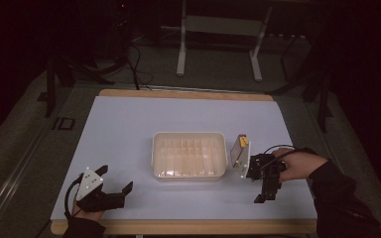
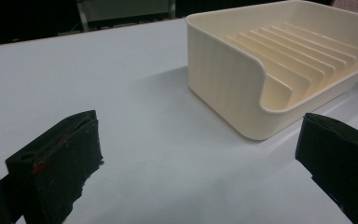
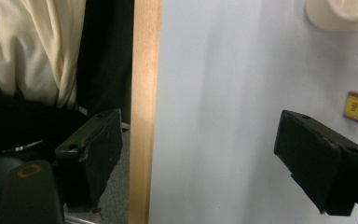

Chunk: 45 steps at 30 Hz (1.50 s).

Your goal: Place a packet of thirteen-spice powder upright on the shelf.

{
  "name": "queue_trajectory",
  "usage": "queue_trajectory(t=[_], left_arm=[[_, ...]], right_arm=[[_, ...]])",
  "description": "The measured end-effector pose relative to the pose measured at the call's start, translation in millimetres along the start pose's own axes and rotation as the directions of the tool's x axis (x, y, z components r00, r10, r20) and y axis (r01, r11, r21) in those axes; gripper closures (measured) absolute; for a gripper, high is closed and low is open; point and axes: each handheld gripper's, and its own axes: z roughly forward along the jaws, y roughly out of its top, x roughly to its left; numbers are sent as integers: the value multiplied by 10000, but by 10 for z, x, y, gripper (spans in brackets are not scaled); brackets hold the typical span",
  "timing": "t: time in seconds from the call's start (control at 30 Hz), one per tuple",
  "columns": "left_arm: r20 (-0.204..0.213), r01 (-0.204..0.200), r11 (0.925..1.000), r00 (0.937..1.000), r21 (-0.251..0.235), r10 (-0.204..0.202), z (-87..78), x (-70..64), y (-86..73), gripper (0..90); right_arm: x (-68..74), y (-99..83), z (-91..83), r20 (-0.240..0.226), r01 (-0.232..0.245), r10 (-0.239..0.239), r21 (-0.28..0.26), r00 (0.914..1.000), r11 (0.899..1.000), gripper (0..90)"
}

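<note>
1. Right tool point(image 1: 267, 184) sits near the worktop's point(image 1: 129, 119) right front, jaws spread wide and empty. In the right gripper view it points back toward the worktop's wooden near edge point(image 3: 144, 112).
2. Left tool point(image 1: 110, 184) rests at the left front, jaws also parted, nothing between them; it faces the cream tray point(image 2: 279, 70).
3. The small box with a yellow label point(image 1: 240, 148) stands just beside the tray's right wall, close to the right tool. Whether it touches the tray, I cannot tell.
4. Risk: the box looks tall and narrow; a sideways nudge from a jaw would likely tip it against the tray or flat onto the worktop.
5. Risk: the right tool must turn round to face the box; swinging there, its cable or body could brush the box.
6. Risk: the tray is light-looking; a push could slide it.
7. Room: the left and far halves of the worktop are open. Right of the box, the strip to the edge is narrow.
</note>
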Motion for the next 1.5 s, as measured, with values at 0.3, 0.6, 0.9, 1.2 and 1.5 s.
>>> queue_trajectory(t=[0.3, 0.6, 0.9, 1.2, 1.5], left_arm=[[39, -34, 10000, 10000, 15, 34, -2, -3, -2, 4], [51, -28, 10000, 10000, 33, 28, -10, -2, -10, 4], [42, -18, 10000, 10000, 77, 17, -18, -1, -17, 4], [11, 16, 10000, 10000, 58, -16, -27, -1, -21, 4], [178, 26, 10000, 9998, -67, -25, -43, -8, -17, 4]], right_arm=[[-26, 89, -100, 393, 19, -18, -26, 9992, 10000, 140], [-92, 119, -256, 646, 124, -116, -111, 9978, 9999, 145], [-181, 63, -428, 1264, 137, -85, -399, 9919, 9991, 145], [-325, 2, -590, 1632, -223, 347, -770, 9860, 9968, 137], [-500, -10, -676, 2359, -5, 116, -471, 9717, 9989, 139]])
